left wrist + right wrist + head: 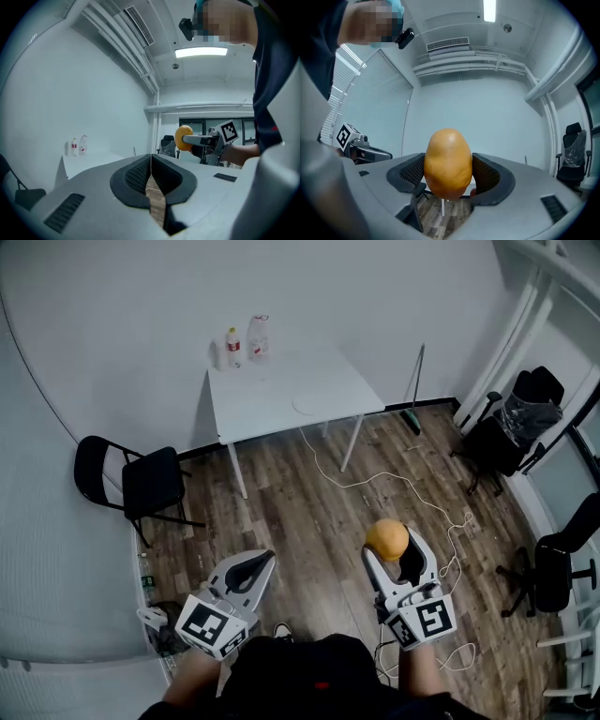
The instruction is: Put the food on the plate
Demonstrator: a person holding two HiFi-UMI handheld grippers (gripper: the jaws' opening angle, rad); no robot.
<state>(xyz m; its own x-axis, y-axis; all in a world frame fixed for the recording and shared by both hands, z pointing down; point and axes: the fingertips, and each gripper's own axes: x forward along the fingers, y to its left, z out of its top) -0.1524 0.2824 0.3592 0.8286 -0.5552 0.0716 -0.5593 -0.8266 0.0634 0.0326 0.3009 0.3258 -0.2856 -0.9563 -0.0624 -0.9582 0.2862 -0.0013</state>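
Observation:
My right gripper (397, 555) is shut on an orange-yellow, egg-shaped piece of food (387, 539), held over the wood floor. In the right gripper view the food (448, 163) fills the gap between the dark pads (490, 178). My left gripper (253, 570) is shut with nothing in it; its pads (136, 174) meet in the left gripper view, where the food (183, 137) shows in the other gripper. A white plate (314, 404) lies flat near the front right edge of the white table (272, 390), far ahead of both grippers.
Two clear bottles (244, 341) stand at the table's back edge. A black folding chair (136, 482) is at the left, black office chairs (516, 423) at the right. A white cable (394, 479) trails across the wood floor.

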